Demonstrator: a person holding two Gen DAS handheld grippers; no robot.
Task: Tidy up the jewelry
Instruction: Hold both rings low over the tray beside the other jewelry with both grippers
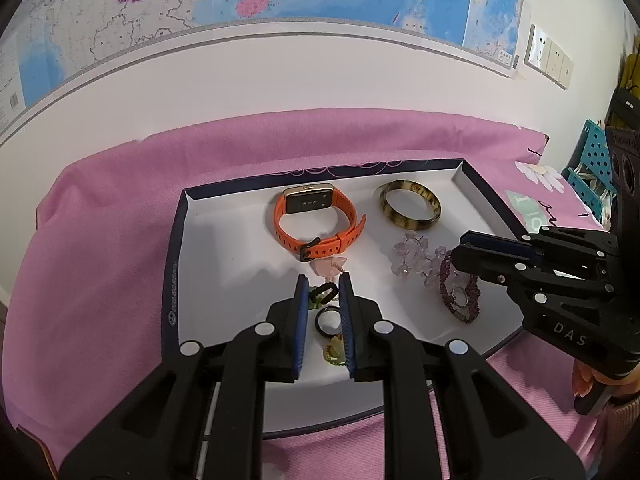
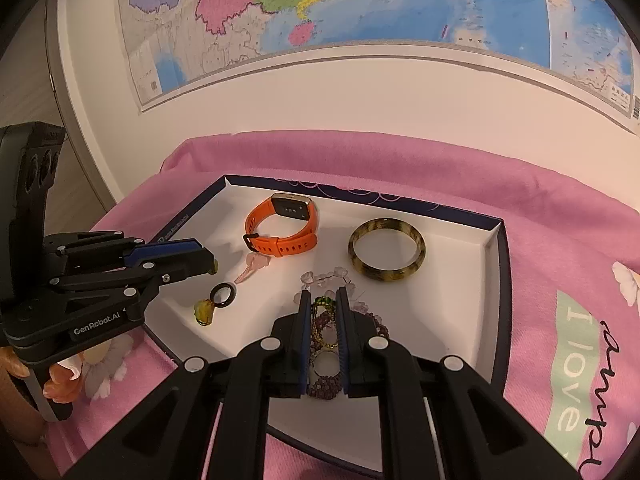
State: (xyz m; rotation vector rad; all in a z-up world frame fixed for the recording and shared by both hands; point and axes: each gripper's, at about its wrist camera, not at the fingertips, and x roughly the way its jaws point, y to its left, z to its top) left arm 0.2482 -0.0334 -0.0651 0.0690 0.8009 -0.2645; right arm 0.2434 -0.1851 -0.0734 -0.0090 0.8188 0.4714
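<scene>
Between the left gripper's (image 1: pixel 324 280) blue-padded fingers (image 1: pixel 301 320), which stand slightly apart, a small green-and-black beaded loop (image 1: pixel 322 294) shows near the tips; whether the pads touch it cannot be told. Just below it in that view lie a black ring (image 1: pixel 329 322) and a yellow translucent ring (image 1: pixel 335 354), both resting on the white floor of the shallow navy-rimmed tray (image 1: pixel 176 264). A pale pink carved pendant (image 1: pixel 330 268) lies just beyond the fingertips.

The right gripper (image 2: pixel 324 296) also has its fingers a little apart, hovering over a dark purple beaded bracelet (image 2: pixel 326 386); a green-and-gold beaded piece (image 2: pixel 323 306) sits in the gap, contact unclear. Pale lilac stone beads (image 2: pixel 328 276) spread just ahead of it.

Farther back in the tray, an orange-strapped watch with a gold case (image 1: pixel 312 216) stands on its band, and a mottled brown-and-yellow bangle (image 2: pixel 386 250) lies flat to its right, well apart from it.

The tray rests on a pink cloth (image 1: pixel 100 280) with daisy prints, and a large coloured wall map (image 2: pixel 360 12) hangs behind.
</scene>
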